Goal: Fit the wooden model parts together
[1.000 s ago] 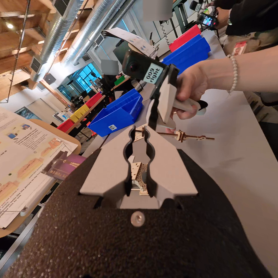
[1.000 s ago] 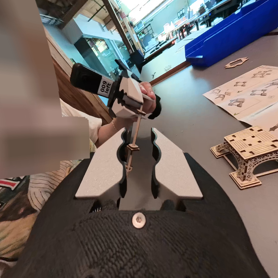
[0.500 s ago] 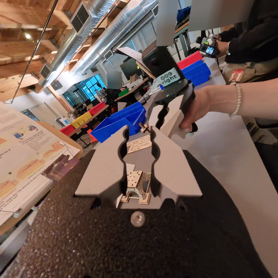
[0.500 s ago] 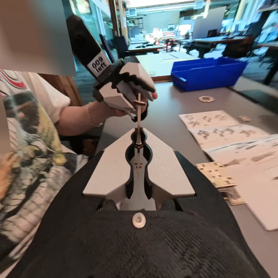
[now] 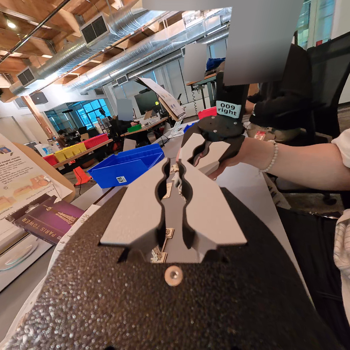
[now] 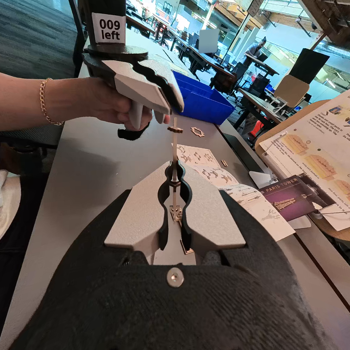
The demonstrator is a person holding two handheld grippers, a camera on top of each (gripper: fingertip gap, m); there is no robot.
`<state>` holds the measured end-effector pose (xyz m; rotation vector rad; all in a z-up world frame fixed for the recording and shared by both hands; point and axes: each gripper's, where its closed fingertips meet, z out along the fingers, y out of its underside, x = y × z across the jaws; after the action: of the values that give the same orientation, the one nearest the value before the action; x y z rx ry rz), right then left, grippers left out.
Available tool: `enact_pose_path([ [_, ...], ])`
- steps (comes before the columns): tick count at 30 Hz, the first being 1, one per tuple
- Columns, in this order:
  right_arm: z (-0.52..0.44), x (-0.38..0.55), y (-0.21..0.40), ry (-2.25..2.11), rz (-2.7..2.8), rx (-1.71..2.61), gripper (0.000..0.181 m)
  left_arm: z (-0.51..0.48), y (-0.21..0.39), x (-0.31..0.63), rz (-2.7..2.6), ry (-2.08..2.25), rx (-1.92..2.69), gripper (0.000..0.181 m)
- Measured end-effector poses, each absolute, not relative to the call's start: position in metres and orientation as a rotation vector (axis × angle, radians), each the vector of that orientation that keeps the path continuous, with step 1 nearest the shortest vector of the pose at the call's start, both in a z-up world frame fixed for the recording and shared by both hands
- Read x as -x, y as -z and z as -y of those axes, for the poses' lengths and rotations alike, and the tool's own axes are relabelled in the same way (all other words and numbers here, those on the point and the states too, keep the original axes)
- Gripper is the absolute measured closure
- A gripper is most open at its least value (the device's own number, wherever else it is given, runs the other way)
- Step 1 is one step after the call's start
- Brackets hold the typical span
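Observation:
My right gripper (image 6: 174, 165) is shut on a thin wooden spire (image 6: 175, 144) and holds it upright, its tip and a small cross piece sticking out past the fingertips. Under the jaws I see parts of the wooden tower base (image 6: 186, 250) on the grey table (image 6: 94, 170). My left gripper (image 6: 173, 109) hovers just above the spire's tip without touching it. In the left wrist view my left gripper (image 5: 173, 165) is slightly open and empty, the spire's cross piece (image 5: 174, 168) shows beyond its tips, the tower base (image 5: 160, 254) lies below, and the right gripper (image 5: 186, 161) faces it closely.
A blue bin (image 6: 200, 102) stands at the table's far end. Folded instruction sheets (image 6: 208, 170), a purple box (image 6: 289, 198) and a clipboard stand (image 6: 312, 151) lie to the right. Two loose wooden pieces (image 6: 197, 131) (image 6: 224, 163) rest on the table. A person's forearms hold both grippers. About 5 cm separates my left fingertips from my right. The right tips stand about 15 cm off the tower base (image 5: 160, 254).
A second ago my left gripper held the spire and the right was open. The right has shut on it, the left has let go, and the spire now stands over the tower base.

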<state>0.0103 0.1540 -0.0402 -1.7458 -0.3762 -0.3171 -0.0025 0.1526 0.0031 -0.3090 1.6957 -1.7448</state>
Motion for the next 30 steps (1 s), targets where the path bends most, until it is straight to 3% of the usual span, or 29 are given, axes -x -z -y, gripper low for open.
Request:
enact_pose_path([
  [25, -0.149, 0.003, 0.056, 0.267, 0.491, 1.813, 0.181, -0.139, 0.017, 0.013, -1.86, 1.695, 0.179, 0.181],
  [26, -0.149, 0.001, 0.054, 0.266, 0.472, 1.801, 0.177, -0.14, 0.015, 0.012, -1.841, 1.691, 0.188, 0.181],
  [28, -0.15, -0.003, 0.04, 0.286, 0.414, 1.732, 0.151, -0.141, 0.012, 0.012, -1.826, 1.697, 0.195, 0.181],
  [30, -0.149, 0.005, 0.024, 0.24, 0.391, 1.648, 0.14, -0.143, 0.011, 0.01, -1.818, 1.676, 0.203, 0.181],
])
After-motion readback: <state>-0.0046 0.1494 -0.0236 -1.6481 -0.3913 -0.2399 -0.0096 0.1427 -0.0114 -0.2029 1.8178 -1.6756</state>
